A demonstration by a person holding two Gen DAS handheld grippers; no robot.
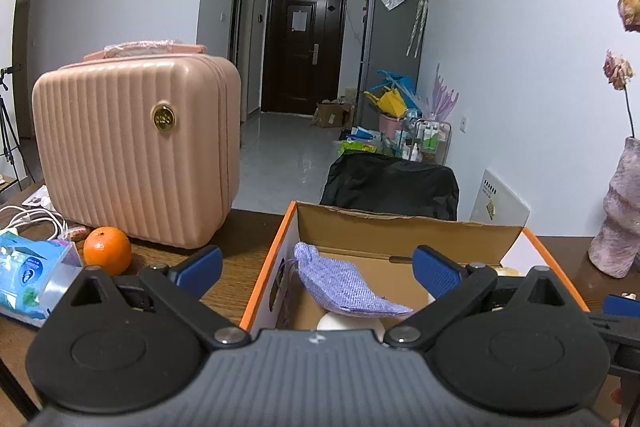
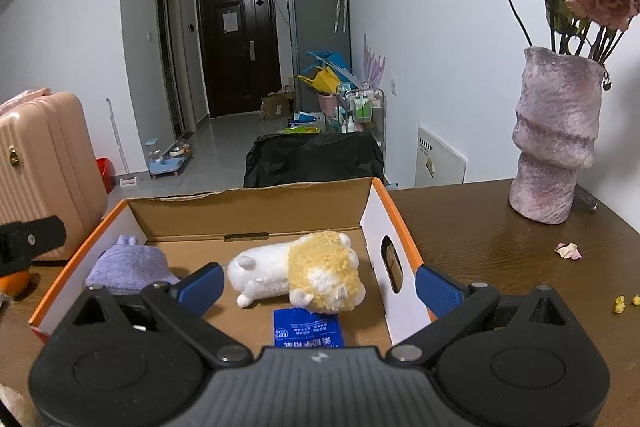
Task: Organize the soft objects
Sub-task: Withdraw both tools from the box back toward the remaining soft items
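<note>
Two soft things lie in the cardboard box [image 2: 256,211] — the plush toy [image 2: 298,273] at frame centre between the right gripper [image 2: 318,285]'s wide, empty jaws, the purple pouch [image 2: 130,265] left. The left gripper [image 1: 318,267] also gapes — pouch between its tips.

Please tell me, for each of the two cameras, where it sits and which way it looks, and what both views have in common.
Left wrist: sits behind the open left tongs, over the box's left edge, facing the hallway; shows the purple pouch, orange, pink suitcase.
Right wrist: sits behind the open right tongs, over the cardboard box, same heading; shows the plush toy, vase.
Shared: box, pouch, suitcase, dark door.
</note>
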